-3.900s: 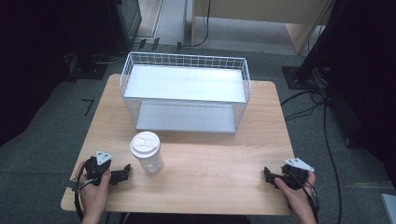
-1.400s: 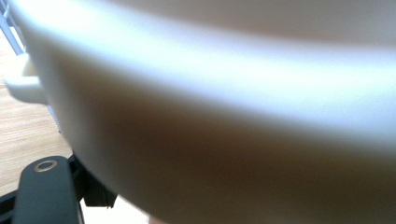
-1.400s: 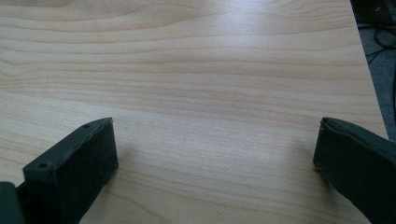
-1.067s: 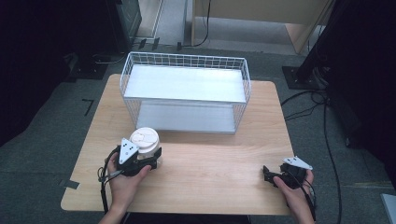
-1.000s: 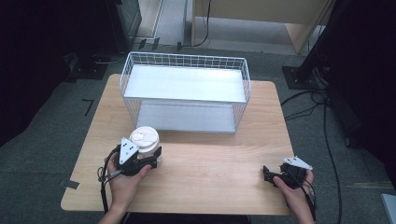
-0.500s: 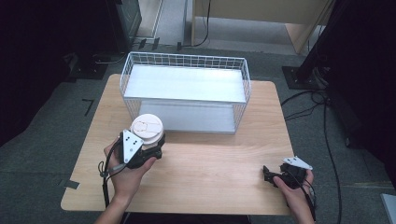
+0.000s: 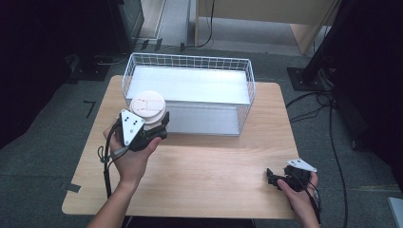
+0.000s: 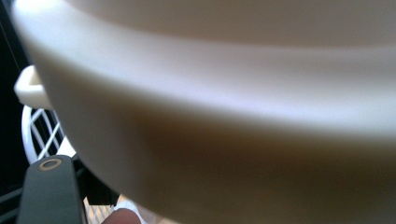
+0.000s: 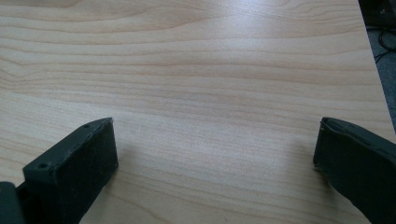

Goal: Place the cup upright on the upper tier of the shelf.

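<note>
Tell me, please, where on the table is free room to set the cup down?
The bare wood of the table between the left gripper and the right gripper, in front of the wire basket, is free. The basket's white floor is also bare. It is crowded at the basket's front left corner, where the cup is held.

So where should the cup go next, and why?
Probably a little forward, over the wire basket. The left tongs grip the lidded cup off the table, right at the basket's near left corner.
</note>
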`<action>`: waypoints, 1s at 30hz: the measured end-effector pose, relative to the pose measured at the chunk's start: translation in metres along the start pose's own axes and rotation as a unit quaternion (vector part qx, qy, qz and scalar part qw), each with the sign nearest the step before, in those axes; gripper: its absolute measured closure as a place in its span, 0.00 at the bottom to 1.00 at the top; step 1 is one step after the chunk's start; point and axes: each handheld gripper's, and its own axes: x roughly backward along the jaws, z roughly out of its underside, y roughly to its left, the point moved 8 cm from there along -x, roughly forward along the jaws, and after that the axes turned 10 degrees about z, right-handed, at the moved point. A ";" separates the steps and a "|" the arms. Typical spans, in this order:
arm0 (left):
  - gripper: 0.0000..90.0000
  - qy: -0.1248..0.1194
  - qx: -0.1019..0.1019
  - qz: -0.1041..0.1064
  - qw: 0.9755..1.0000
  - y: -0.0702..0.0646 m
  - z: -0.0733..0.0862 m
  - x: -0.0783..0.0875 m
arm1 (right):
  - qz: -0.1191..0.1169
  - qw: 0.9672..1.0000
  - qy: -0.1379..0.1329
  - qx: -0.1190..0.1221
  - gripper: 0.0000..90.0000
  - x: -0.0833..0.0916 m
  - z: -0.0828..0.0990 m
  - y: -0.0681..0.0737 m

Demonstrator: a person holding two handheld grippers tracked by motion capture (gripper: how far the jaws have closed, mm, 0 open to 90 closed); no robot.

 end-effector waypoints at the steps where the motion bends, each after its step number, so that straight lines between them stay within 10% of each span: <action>1: 0.18 -0.002 -0.001 0.000 1.000 0.001 -0.004 -0.002 | 0.000 1.000 0.000 0.000 0.00 0.000 0.000 0.000; 15: 0.18 -0.017 -0.020 0.011 1.000 0.004 -0.047 -0.026 | 0.000 1.000 -0.001 0.001 0.00 0.000 0.000 0.000; 30: 0.18 -0.054 0.012 -0.004 0.998 0.033 -0.061 -0.074 | -0.001 1.000 -0.001 0.004 0.00 0.000 0.000 0.000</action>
